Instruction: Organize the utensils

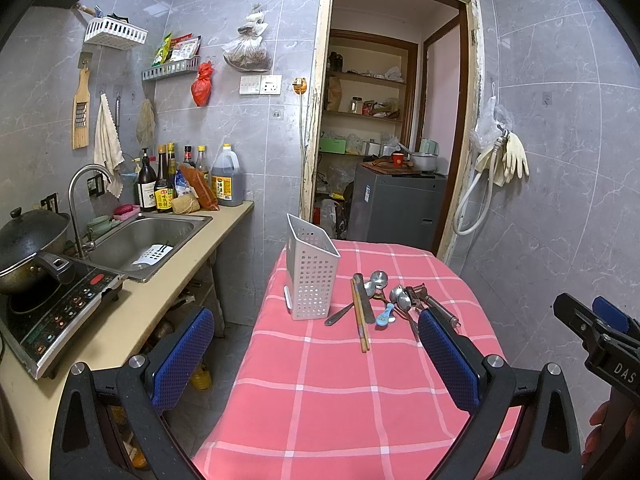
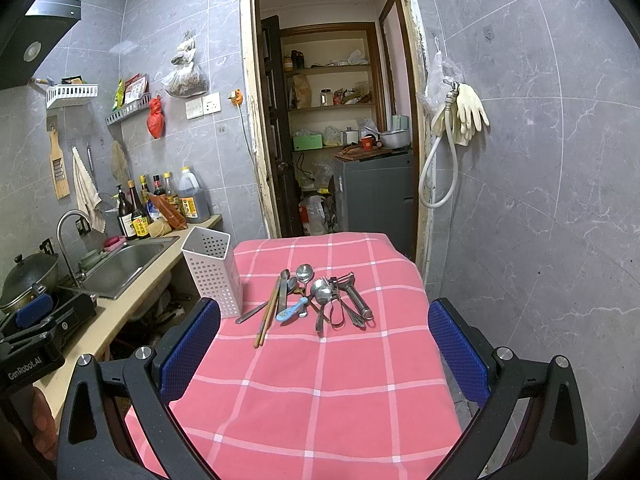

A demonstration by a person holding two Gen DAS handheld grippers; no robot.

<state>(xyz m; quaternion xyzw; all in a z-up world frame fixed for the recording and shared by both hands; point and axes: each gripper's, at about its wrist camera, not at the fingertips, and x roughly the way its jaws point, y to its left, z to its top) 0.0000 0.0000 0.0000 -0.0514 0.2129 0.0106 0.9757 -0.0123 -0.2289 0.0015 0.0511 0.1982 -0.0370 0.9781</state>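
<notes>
From the left wrist view, the left gripper (image 1: 316,354) hangs above the near part of the tabletop (image 1: 320,400), its blue-padded fingers (image 1: 182,354) spread wide with nothing between them; a pink checked cloth covers the tabletop; on the far half stands a white perforated utensil holder (image 1: 310,276), upright and empty as far as can be seen; just to its right lies a loose heap of utensils (image 1: 390,304), with wooden chopsticks (image 1: 359,318) pointing toward the camera, several metal spoons (image 1: 379,280), a small blue spoon (image 1: 385,316) and a metal peeler (image 1: 434,304) at the right edge, partly behind the right finger; the right gripper (image 1: 592,320) shows at the right border, apart from the heap, and its opening cannot be told from here; a sink (image 1: 148,240) and a wok (image 1: 28,248) sit on the counter at left. From the right wrist view, the right gripper (image 2: 324,344) hovers over the near cloth, fingers (image 2: 458,344) spread and empty; the utensil holder (image 2: 212,268) stands at the cloth's far-left corner; the utensils (image 2: 316,300) lie just right of it, chopsticks (image 2: 267,312) nearest the holder, the peeler (image 2: 356,296) farthest; the left gripper (image 2: 32,320) appears at the left border above the counter.
</notes>
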